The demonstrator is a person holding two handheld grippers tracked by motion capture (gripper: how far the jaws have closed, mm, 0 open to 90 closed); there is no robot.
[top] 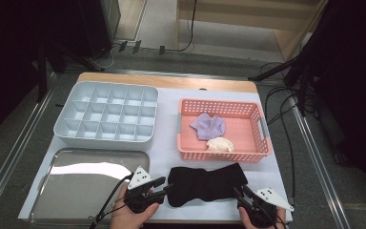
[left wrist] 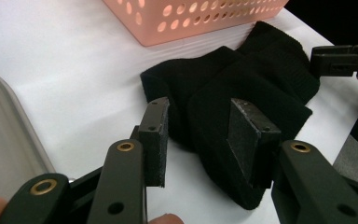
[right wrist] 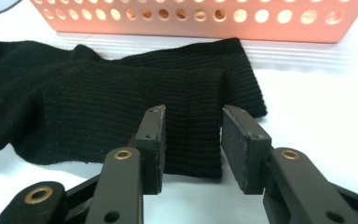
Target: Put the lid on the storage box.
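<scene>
we have a pair of black socks (top: 205, 183) laid flat across the near edge of the white table (top: 167, 157), just in front of the pink basket (top: 267, 143), and we work it from both ends at once so the fabric can be stretched or folded evenly. our left gripper (top: 164, 187) sits at the sock's left end; in the left gripper view its jaws stand apart with the toe end of the fabric beyond and between them, the pads not pressing on it, so it is released. our right gripper (top: 240, 194) is at the cuff end; in the right gripper view the ribbed cuff lies between the parted pads (right wrist: 242, 149), which do not pinch it either, so that one is let go too. the basket still holds a lilac sock bundle (top: 208, 126) and a cream one (top: 220, 144), likely waiting their turn. the grey divided organiser (top: 107, 114) stands behind the steel tray (top: 47, 205) on the left, well apart from the socks, and its cells look like the place for finished bundles.
</scene>
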